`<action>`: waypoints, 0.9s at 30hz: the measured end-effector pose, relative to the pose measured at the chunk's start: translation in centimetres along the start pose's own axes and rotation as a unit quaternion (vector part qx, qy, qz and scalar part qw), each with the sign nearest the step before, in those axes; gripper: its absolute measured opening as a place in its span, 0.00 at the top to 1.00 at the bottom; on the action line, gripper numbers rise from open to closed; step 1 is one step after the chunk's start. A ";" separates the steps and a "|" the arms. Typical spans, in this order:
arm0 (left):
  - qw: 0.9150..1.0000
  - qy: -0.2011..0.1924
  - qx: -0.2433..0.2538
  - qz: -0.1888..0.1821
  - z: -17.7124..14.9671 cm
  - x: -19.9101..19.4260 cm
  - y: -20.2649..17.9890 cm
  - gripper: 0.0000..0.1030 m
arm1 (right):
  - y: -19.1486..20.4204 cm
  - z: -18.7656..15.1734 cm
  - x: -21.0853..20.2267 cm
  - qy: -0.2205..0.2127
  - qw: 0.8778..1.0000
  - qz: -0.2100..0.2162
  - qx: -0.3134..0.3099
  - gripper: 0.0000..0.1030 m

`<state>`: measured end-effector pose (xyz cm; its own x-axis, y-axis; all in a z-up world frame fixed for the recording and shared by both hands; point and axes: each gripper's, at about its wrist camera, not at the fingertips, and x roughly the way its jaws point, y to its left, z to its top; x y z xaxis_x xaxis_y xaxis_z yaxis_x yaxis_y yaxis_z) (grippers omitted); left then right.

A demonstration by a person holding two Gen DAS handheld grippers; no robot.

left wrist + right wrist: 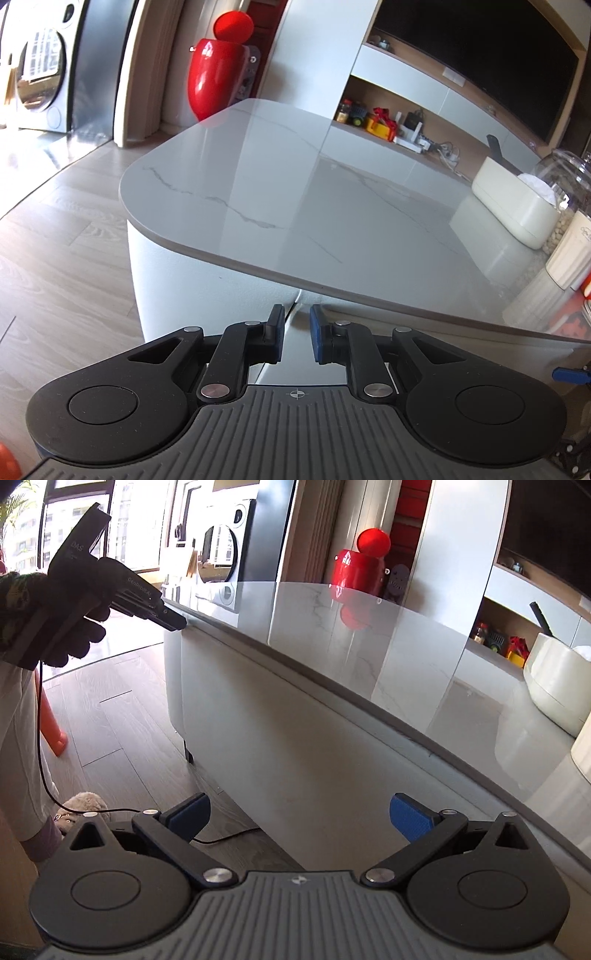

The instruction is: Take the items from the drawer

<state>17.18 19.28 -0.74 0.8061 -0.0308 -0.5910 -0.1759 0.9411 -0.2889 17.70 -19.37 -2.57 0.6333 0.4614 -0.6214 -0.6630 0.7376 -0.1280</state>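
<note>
Drawer front (295,746) under the marble table top (295,206) is staying closed, so we are only approaching: our left gripper (296,334), nearly shut on nothing, is pointing at its edge, while our right gripper (299,816), wide open and empty, is needing to find a pull.

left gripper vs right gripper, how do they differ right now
The left gripper has its blue pads close together with only a narrow gap; the right gripper stands wide open. The left gripper sits right at the edge of the marble tabletop, at the seam in the white front below; the right gripper hangs back from that front, over the floor. Both hold nothing, and both have the same black build with blue pads.
</note>
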 end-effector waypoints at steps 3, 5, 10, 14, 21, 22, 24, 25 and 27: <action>1.000 -0.001 -0.001 -0.003 0.0 0.0 0.0 0.84 | -2.4 -0.1 -0.3 -0.002 0.997 -0.026 0.074 0.00; 1.000 -0.002 -0.001 -0.013 0.0 0.0 0.0 0.84 | -4.1 -0.6 -0.8 -0.003 0.992 -0.050 0.120 0.00; 1.000 -0.001 0.003 -0.013 0.0 0.3 -0.5 0.79 | -7.0 -2.4 -1.4 0.016 0.974 -0.113 0.195 0.00; 1.000 0.001 -0.010 -0.019 0.0 0.4 -0.3 0.78 | -8.2 -3.1 -1.6 0.019 0.965 -0.141 0.221 0.00; 1.000 -0.001 -0.005 -0.018 -0.2 0.2 -0.5 0.78 | -8.7 -2.9 -1.3 0.013 0.962 -0.158 0.220 0.00; 1.000 -0.002 -0.003 -0.017 -0.2 0.2 -0.5 0.78 | -8.6 -2.9 -1.3 0.013 0.963 -0.159 0.219 0.00; 1.000 -0.002 -0.001 -0.015 -0.2 0.2 -0.7 0.78 | -8.4 -2.9 -1.2 0.015 0.964 -0.161 0.212 0.00; 1.000 -0.003 -0.001 -0.014 -0.3 0.2 -0.7 0.78 | -8.3 -2.9 -1.2 0.015 0.965 -0.162 0.207 0.00; 1.000 -0.003 0.000 -0.015 -0.2 0.2 -0.6 0.78 | -8.1 -2.8 -1.1 0.017 0.967 -0.164 0.196 0.00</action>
<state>17.29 18.60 -0.83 0.8145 -0.0574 -0.5774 -0.1514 0.9396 -0.3069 21.23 -27.23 -3.07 0.7656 0.1603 -0.6230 -0.2225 0.9747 -0.0226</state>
